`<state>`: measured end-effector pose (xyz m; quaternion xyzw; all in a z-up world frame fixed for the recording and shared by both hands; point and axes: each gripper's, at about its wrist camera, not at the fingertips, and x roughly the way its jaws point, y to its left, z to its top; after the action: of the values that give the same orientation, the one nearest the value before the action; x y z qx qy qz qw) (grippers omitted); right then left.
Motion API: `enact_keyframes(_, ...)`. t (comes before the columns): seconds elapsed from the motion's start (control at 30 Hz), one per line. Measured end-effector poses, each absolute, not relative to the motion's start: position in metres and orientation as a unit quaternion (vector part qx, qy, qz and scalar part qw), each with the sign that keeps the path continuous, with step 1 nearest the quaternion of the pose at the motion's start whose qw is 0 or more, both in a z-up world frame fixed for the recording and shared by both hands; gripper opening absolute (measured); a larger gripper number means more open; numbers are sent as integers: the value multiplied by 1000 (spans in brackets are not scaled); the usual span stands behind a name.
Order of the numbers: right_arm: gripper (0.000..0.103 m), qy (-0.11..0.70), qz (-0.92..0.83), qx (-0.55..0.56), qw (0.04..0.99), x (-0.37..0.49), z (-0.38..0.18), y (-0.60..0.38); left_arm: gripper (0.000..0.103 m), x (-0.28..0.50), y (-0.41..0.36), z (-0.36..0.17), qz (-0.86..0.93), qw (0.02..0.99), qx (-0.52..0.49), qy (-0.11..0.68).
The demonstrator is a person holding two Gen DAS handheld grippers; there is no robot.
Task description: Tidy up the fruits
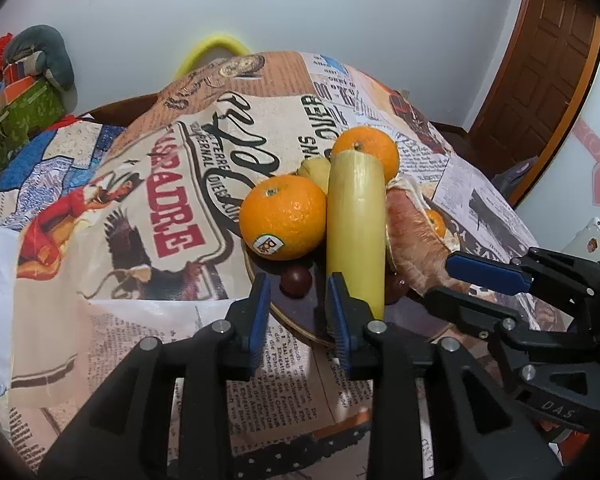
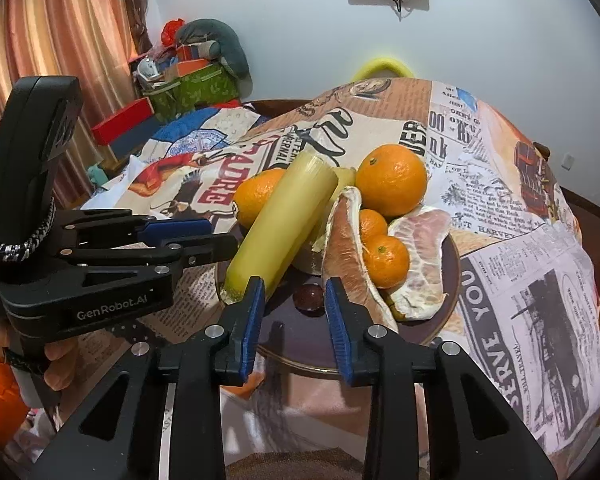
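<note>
Now both grippers — left gripper (image 1: 296,312) and right gripper (image 2: 294,312) — hover slightly spread, empty, above the fruit plate (image 2: 300,336).

Ahead of the left gripper (image 1: 296,312) fingers (image 1: 260,312): dark plate (image 1: 300,316) floor, bare but for one small dark round fruit (image 1: 296,282) near the gap. Just beside the right-hand finger: long yellow-green stalk (image 1: 354,224), blocking that side. Beyond: sticker-marked orange (image 1: 282,218), closing the far end.

Ahead of the right gripper (image 2: 294,312) fingers (image 2: 342,320): same open plate patch. Right: pomelo wedge (image 2: 346,252), touching the finger. Left: stalk end, then the left gripper's body.

Left of the plate: open cloth-covered counter (image 1: 120,220).
</note>
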<state>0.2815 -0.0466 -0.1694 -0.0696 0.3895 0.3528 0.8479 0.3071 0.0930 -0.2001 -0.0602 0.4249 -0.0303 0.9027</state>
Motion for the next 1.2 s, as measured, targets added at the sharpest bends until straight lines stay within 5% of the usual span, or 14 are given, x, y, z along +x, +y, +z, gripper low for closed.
enact_keyframes(0.77,29,182,298,-11,937,159,-6,-130,30,121,45,-14,17,985,-27,168)
enact_keyframes(0.93,33,134,289,1,948,121,17,-142,53,79,33,11,15,992,-24,121)
enact_keyframes(1.2,63,103,267,7,958,101,20,-141,84,38,26,28,20,996,-19,80)
